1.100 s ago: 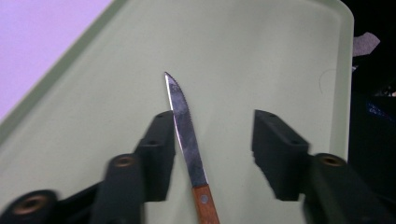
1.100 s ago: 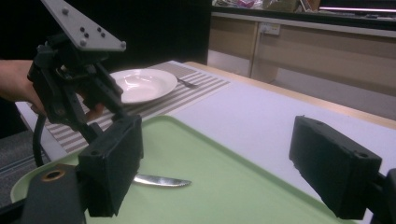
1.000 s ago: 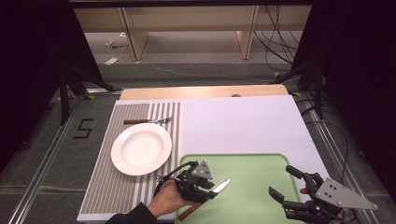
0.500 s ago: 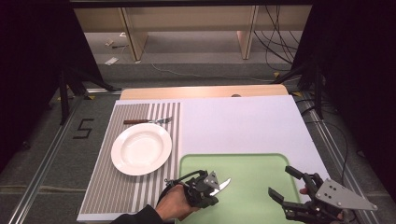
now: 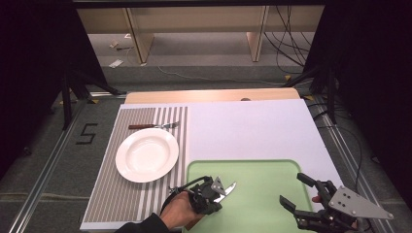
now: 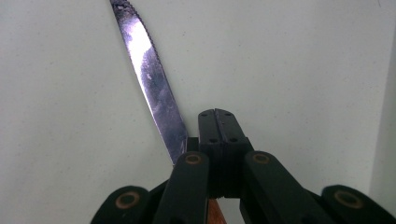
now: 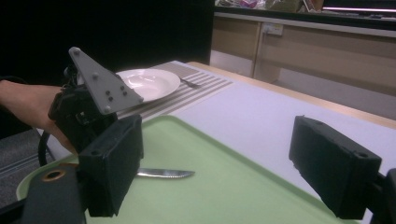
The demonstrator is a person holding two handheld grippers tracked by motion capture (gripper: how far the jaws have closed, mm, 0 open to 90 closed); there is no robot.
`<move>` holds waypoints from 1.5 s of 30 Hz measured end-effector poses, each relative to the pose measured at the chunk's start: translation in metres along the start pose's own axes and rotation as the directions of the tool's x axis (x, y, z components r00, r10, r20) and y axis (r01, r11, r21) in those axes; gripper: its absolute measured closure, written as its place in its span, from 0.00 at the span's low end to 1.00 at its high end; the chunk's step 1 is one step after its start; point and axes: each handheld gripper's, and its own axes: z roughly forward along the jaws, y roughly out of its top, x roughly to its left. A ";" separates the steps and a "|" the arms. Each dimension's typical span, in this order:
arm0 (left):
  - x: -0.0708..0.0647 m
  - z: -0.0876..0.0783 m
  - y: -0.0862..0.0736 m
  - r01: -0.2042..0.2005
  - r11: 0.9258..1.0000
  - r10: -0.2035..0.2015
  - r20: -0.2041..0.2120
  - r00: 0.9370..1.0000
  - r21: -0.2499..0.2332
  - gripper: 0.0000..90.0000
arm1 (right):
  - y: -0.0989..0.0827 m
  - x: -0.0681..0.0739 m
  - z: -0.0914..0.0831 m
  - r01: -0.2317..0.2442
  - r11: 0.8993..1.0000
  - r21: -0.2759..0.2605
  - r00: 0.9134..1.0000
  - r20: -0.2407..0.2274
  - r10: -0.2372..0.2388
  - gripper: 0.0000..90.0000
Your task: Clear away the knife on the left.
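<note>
left claw (image 5: 212, 193): just closed, pinching knife (image 6: 152, 79) at tray's (image 5: 262, 170) 8 o'clock | right claw (image 5: 297, 193): spread, idle | knife secured, lift next

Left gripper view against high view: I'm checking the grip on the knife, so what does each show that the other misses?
The left gripper view alone shows the serrated edge of the knife and the left gripper shut on its handle end. The high view alone shows the plate, the fork, the striped mat and the right gripper, open. Both show the blade over the green tray.
</note>
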 end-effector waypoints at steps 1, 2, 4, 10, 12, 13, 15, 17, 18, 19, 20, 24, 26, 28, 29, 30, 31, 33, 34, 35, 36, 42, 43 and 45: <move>0.001 0.000 -0.001 0.010 1.000 -0.010 -0.001 1.000 -0.004 1.00 | 0.000 0.000 0.000 0.000 1.000 -0.001 1.000 0.000 0.000 0.21; 0.003 -0.001 -0.001 0.012 1.000 -0.012 -0.005 1.000 -0.001 1.00 | 0.000 0.000 0.000 0.001 1.000 -0.002 1.000 -0.001 -0.001 0.21; 0.006 -0.002 -0.002 0.023 1.000 -0.023 -0.017 1.000 -0.003 1.00 | 0.000 0.000 0.000 0.000 1.000 0.000 1.000 0.000 0.000 0.21; 0.014 -0.007 -0.007 0.076 0.997 -0.075 -0.040 0.996 0.012 1.00 | 0.000 0.000 0.000 0.000 1.000 0.000 1.000 0.001 0.000 0.21; 0.017 -0.009 -0.008 0.088 0.996 -0.086 -0.052 0.995 0.020 1.00 | 0.000 0.000 0.000 0.000 1.000 0.001 1.000 0.000 0.000 0.21; 0.018 -0.010 -0.009 0.093 0.995 -0.092 -0.052 0.994 0.023 1.00 | 0.000 0.000 0.000 0.001 1.000 0.000 1.000 0.000 -0.001 0.21; 0.018 -0.010 -0.010 0.099 0.995 -0.098 -0.053 0.994 0.023 1.00 | 0.000 0.000 0.000 0.002 1.000 0.001 1.000 0.000 -0.002 0.21; 0.019 -0.011 -0.010 0.103 0.994 -0.101 -0.062 0.993 0.033 1.00 | 0.000 0.001 0.000 0.004 1.000 -0.002 1.000 0.001 -0.004 0.21; 0.019 -0.012 -0.010 0.105 0.994 -0.102 -0.064 0.993 0.037 1.00 | -0.001 0.001 0.000 0.004 1.000 -0.002 1.000 0.000 -0.004 0.21; 0.019 -0.012 -0.010 0.105 0.994 -0.102 -0.064 0.993 0.037 1.00 | -0.001 0.001 0.000 0.004 1.000 -0.002 1.000 0.000 -0.004 0.21; 0.020 -0.013 -0.011 0.113 0.993 -0.110 -0.068 0.992 0.042 1.00 | -0.001 0.001 0.000 0.009 1.000 0.003 1.000 0.002 -0.009 0.21; 0.022 -0.015 -0.013 0.122 0.991 -0.117 -0.076 0.990 0.051 1.00 | 0.000 0.002 0.000 0.012 1.000 0.005 1.000 0.002 -0.012 0.21; 0.023 -0.016 -0.015 0.132 0.990 -0.127 -0.083 0.988 0.055 1.00 | 0.000 0.002 0.000 0.012 1.000 0.004 1.000 0.002 -0.013 0.21; 0.024 -0.017 -0.016 0.129 0.990 -0.123 -0.090 0.988 0.064 1.00 | 0.000 0.002 0.000 0.011 1.000 0.006 1.000 0.000 -0.011 0.21; 0.024 -0.018 -0.016 0.132 0.989 -0.126 -0.093 0.988 0.066 1.00 | -0.001 0.002 0.000 0.012 1.000 0.006 1.000 0.001 -0.012 0.21; 0.024 -0.018 -0.017 0.135 0.988 -0.128 -0.097 0.987 0.070 1.00 | -0.001 0.002 0.000 0.012 1.000 0.006 1.000 0.001 -0.012 0.21; 0.025 -0.019 -0.018 0.140 0.988 -0.133 -0.097 0.986 0.070 1.00 | 0.000 0.002 0.000 0.012 1.000 0.006 1.000 0.001 -0.012 0.21; 0.026 -0.020 -0.019 0.144 0.987 -0.137 -0.094 0.986 0.073 1.00 | 0.000 0.002 0.000 0.011 1.000 0.004 1.000 0.000 -0.011 0.21; 0.026 -0.020 -0.020 0.151 0.986 -0.144 -0.096 0.985 0.070 1.00 | -0.001 0.002 0.000 0.012 1.000 0.007 1.000 0.000 -0.012 0.21; 0.027 -0.021 -0.020 0.152 0.986 -0.145 -0.096 0.985 0.071 1.00 | -0.001 0.002 0.000 0.013 1.000 0.008 1.000 0.000 -0.013 0.21; 0.027 -0.021 -0.020 0.152 0.986 -0.145 -0.096 0.985 0.071 1.00 | -0.001 0.002 0.000 0.013 1.000 0.008 1.000 0.000 -0.013 0.21; 0.028 -0.023 -0.024 0.158 0.984 -0.149 -0.101 0.984 0.084 1.00 | 0.000 0.002 0.000 0.011 1.000 0.007 1.000 -0.003 -0.011 0.21; 0.028 -0.023 -0.024 0.158 0.984 -0.149 -0.101 0.984 0.084 1.00 | -0.001 0.002 0.000 0.011 1.000 0.007 1.000 -0.004 -0.011 0.21; 0.028 -0.024 -0.024 0.155 0.984 -0.146 -0.100 0.984 0.091 1.00 | -0.001 0.002 0.000 0.013 1.000 0.010 1.000 -0.004 -0.013 0.21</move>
